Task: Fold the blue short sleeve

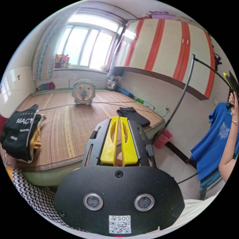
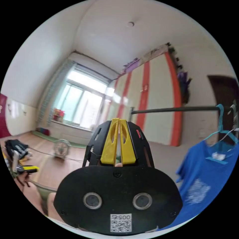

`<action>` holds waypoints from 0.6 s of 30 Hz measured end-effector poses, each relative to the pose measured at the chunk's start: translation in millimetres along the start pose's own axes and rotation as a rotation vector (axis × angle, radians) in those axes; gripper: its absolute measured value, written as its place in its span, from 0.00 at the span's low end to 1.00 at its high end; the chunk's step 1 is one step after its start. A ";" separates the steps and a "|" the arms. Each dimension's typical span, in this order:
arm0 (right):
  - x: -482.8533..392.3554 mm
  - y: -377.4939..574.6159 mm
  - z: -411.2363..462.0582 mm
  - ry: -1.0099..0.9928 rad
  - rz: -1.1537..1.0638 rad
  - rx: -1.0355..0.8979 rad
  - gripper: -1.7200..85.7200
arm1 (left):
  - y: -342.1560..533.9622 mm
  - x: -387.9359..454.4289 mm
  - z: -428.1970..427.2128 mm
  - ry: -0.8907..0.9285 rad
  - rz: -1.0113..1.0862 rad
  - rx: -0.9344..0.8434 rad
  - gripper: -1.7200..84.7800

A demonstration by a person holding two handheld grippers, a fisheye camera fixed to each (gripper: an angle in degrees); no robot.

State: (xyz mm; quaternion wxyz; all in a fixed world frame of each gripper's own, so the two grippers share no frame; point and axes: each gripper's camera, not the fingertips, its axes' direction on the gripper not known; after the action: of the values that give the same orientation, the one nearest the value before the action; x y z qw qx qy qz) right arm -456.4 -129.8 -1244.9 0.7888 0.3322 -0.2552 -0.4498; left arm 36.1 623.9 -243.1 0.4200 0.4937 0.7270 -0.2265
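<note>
The blue short-sleeve T-shirt [image 2: 204, 179] hangs limp on a teal hanger [image 2: 225, 132], right of the right gripper [image 2: 119, 122]. It looks light and floppy, so take it at the shoulders. Both that and the left gripper [image 1: 119, 119] have jaws pressed together, empty.

Bright window [image 1: 87, 47], red-striped wardrobe [image 1: 169, 47], bamboo-matted platform [image 1: 72, 117], small fan [image 1: 83, 91], white ceiling [image 2: 119, 32]

Blue short-sleeve shirt [image 2: 201, 179] with pale chest print hangs unfolded on teal hanger [image 2: 221, 127] from dark rail [image 2: 174, 109].
</note>
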 end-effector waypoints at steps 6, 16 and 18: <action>129.1 -75.3 20.7 0.360 -0.078 -0.224 0.05 | -3.5 78.2 16.5 0.164 0.125 -0.028 0.03; 231.6 -123.5 34.8 0.604 -0.313 -0.572 0.12 | 7.7 81.0 25.1 0.226 0.078 -0.077 0.03; 245.0 -120.8 57.4 0.570 -0.306 -0.654 0.13 | 7.7 77.5 24.7 0.228 0.066 -0.075 0.03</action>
State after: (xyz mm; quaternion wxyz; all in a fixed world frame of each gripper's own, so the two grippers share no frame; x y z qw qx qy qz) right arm -448.0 -407.4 -1273.3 0.8153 0.2102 0.1791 -0.5089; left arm 40.3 649.6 -320.5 0.3601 0.5239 0.7613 -0.1274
